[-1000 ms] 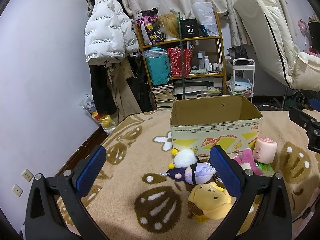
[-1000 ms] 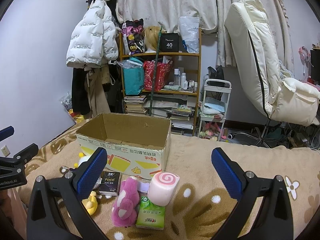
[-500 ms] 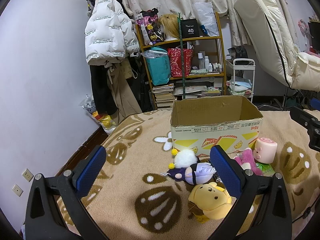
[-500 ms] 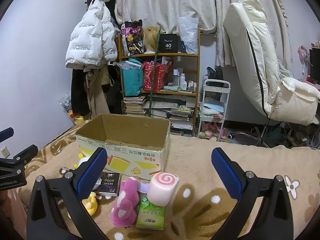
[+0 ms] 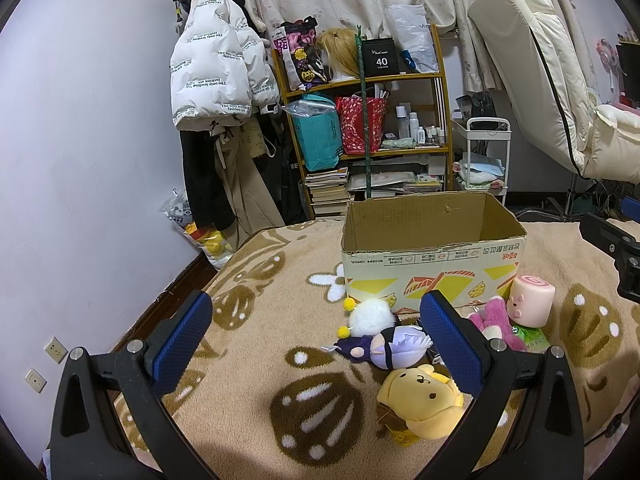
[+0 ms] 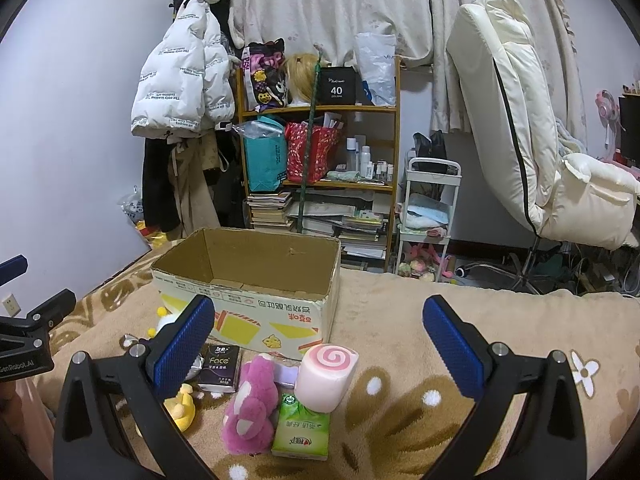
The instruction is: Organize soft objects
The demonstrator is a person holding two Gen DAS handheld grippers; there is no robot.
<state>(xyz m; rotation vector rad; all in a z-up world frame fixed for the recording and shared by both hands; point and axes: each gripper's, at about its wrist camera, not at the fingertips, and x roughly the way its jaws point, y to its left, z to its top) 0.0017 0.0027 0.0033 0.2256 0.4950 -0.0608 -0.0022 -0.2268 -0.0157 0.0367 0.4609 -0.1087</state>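
An open, empty cardboard box stands on the beige blanket. In front of it lie a yellow plush, a purple-haired doll, a white pompom plush, a pink plush bear and a pink swirl roll cushion. My left gripper hangs open above the blanket, left of the toys. My right gripper hangs open above the pink bear and roll cushion. Neither holds anything.
A green tissue pack and a dark tissue pack lie among the toys. Behind the bed stand a crowded wooden shelf, a white cart, hanging coats and a cream recliner.
Both grippers stay open and nearly still; the right wrist view has crept slightly forward. No toy has moved.
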